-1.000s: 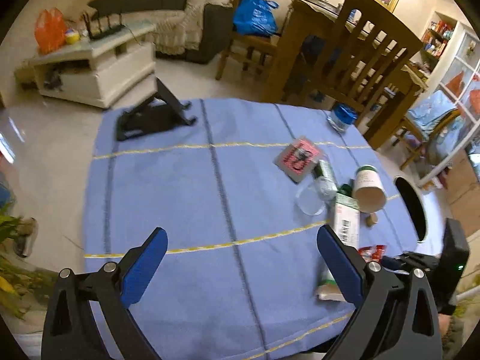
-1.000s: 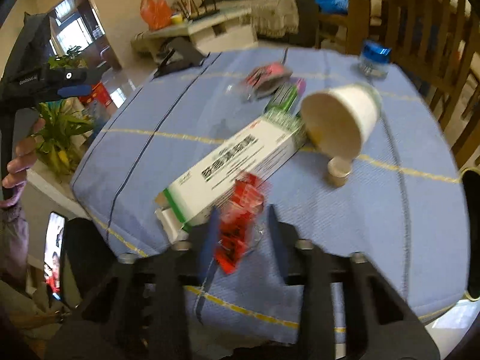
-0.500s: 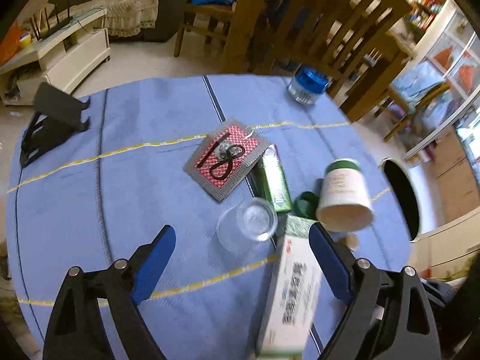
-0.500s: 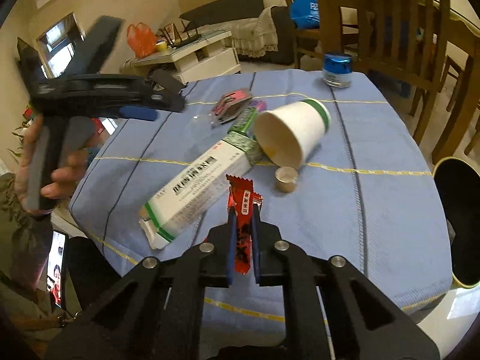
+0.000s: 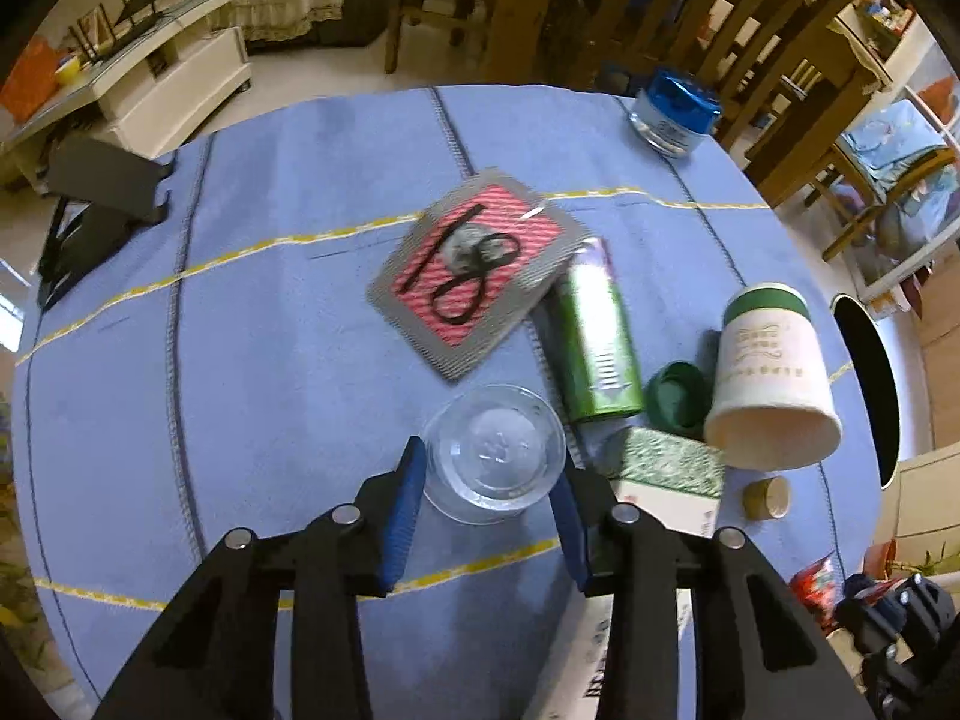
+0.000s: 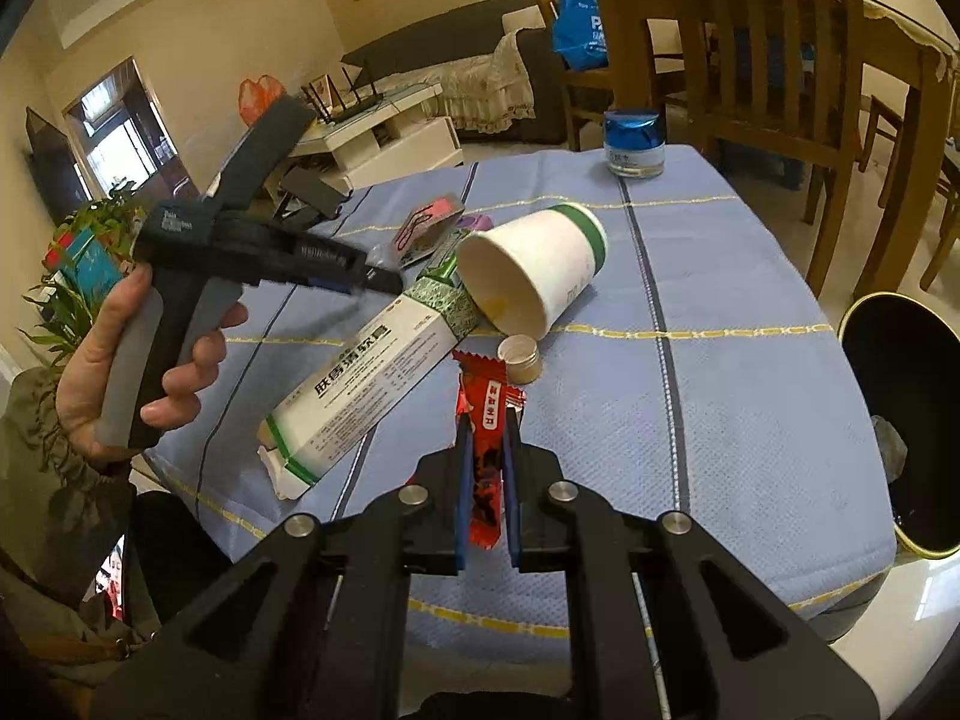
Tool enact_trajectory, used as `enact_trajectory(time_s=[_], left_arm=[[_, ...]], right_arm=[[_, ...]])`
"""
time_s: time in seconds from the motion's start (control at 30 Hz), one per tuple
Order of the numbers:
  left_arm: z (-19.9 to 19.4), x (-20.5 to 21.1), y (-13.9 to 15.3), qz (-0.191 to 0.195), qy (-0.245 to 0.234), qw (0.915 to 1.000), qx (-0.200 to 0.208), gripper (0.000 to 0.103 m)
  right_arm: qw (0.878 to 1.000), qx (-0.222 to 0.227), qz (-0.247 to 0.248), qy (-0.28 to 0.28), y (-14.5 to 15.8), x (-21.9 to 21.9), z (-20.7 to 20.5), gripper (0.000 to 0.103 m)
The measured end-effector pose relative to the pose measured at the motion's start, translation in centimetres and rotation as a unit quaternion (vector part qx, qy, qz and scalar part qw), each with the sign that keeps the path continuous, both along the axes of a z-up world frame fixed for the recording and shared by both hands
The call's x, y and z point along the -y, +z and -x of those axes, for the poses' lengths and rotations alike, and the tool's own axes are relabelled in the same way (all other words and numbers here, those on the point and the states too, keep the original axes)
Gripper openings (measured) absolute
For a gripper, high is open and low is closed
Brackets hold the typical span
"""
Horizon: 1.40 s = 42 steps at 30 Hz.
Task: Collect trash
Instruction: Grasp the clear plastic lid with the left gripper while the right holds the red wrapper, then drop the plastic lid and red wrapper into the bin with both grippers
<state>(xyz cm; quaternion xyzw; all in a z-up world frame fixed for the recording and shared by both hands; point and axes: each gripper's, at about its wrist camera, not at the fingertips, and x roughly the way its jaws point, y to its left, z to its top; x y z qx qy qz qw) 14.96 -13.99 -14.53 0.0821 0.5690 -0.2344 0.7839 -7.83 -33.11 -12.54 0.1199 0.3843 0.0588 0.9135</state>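
My right gripper (image 6: 485,444) is shut on a red snack wrapper (image 6: 487,420), held above the blue tablecloth (image 6: 738,360). My left gripper (image 5: 489,468) has its jaws around a clear plastic cup (image 5: 493,459) lying on its side; whether the pads touch it I cannot tell. Near it lie a white and green carton (image 5: 660,480), a tipped paper cup (image 5: 771,384), a green packet (image 5: 594,342), a green cap (image 5: 675,399), a tan cap (image 5: 765,497) and a red and grey pouch (image 5: 477,270). The carton (image 6: 366,390) and paper cup (image 6: 528,267) show in the right wrist view.
A black trash bin (image 6: 906,420) stands at the table's right edge, also in the left wrist view (image 5: 867,384). A blue-lidded jar (image 5: 675,111) sits at the far edge. A black stand (image 5: 96,204) is at the far left. Wooden chairs (image 6: 774,60) stand behind.
My left gripper moved forward and down to the clear cup and its jaws narrowed around it. My right gripper lifted slightly with the red wrapper in it.
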Motion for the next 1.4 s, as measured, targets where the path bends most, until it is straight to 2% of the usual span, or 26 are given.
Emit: enact_trajectory(time_s=[0.2,0.37,0.5,0.63,0.87,1.0,1.03,1.1,1.13,1.17,1.2,1.3,1.4], left_arm=[[0.2,-1.9,1.1,0.003,0.015,0.9998,0.011,0.038],[1.3,-2.0,4.3,0.024,0.015,0.9986,0.045,0.038],[3.0,-0.7,6.8,0.043,-0.006,0.9969,0.065,0.038],[4.7,1.6,8.1,0.045,-0.035,0.9952,0.080,0.038],[6.2,5.8,8.1,0.044,-0.069,0.9937,0.077,0.038],[7.2,8.2,7.8,0.038,-0.088,0.9924,0.077,0.038],[7.5,8.9,7.8,0.036,-0.094,0.9919,0.077,0.038],[8.1,10.1,7.7,0.032,-0.104,0.9909,0.078,0.038],[8.4,10.8,7.7,0.030,-0.110,0.9903,0.079,0.038],[8.7,11.3,7.6,0.029,-0.116,0.9896,0.080,0.038],[9.0,11.9,7.6,0.028,-0.121,0.9889,0.081,0.038],[10.0,14.4,7.5,0.025,-0.145,0.9855,0.085,0.038],[11.0,17.0,7.2,0.025,-0.168,0.9818,0.085,0.038]], right_arm=[[1.000,0.013,-0.005,-0.020,1.0,1.4,0.7,0.009],[0.998,0.027,0.001,-0.051,1.9,3.6,1.4,0.009],[0.994,0.036,0.004,-0.107,2.4,7.8,2.9,0.009],[0.985,0.042,0.018,-0.166,3.5,12.8,4.6,0.009],[0.967,0.062,0.040,-0.246,5.6,20.2,6.7,0.009],[0.961,0.044,0.041,-0.268,3.8,23.0,6.3,0.009],[0.961,0.031,0.039,-0.273,2.9,23.8,5.8,0.012],[0.959,-0.005,0.024,-0.283,0.3,25.5,4.7,0.031],[0.957,-0.016,0.013,-0.291,-0.7,26.3,4.5,0.069],[0.954,-0.019,0.007,-0.300,-1.5,26.8,4.6,0.100],[0.949,-0.015,0.008,-0.314,-1.7,27.4,5.1,0.096],[0.946,0.003,0.004,-0.324,-1.5,28.3,6.3,0.098],[0.941,0.001,-0.031,-0.338,-1.4,30.1,7.4,0.098]])
